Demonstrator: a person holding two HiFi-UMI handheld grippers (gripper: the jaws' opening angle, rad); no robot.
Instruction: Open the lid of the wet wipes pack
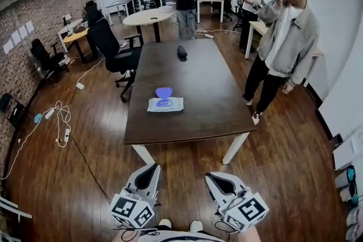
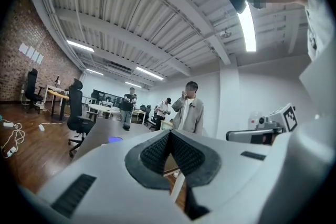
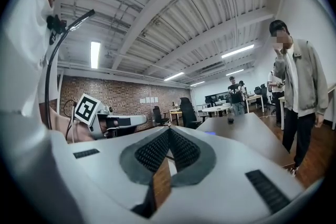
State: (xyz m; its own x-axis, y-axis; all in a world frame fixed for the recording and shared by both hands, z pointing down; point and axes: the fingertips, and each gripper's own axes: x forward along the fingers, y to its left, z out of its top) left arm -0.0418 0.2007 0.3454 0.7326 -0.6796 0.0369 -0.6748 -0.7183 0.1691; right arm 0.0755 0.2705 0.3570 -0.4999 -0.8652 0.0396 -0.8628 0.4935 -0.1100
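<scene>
The wet wipes pack [image 1: 165,105] lies flat on the dark wooden table [image 1: 198,116], near its front left part. A blue rounded lid [image 1: 164,93] stands up from the pack. It shows as a small blue spot [image 2: 114,139] in the left gripper view and a faint one [image 3: 210,132] in the right gripper view. My left gripper [image 1: 152,168] and right gripper [image 1: 211,176] hang side by side over the floor, well short of the table's front edge. Both point level at the table. Each is shut with nothing between its ribbed pads [image 2: 157,150] [image 3: 182,149].
A black object [image 1: 182,52] lies further back on the table. A person in a grey jacket [image 1: 286,37] stands at the table's right side. A black office chair [image 1: 116,54] sits at its left. Cables [image 1: 61,122] lie on the wooden floor at left. More people and desks are behind.
</scene>
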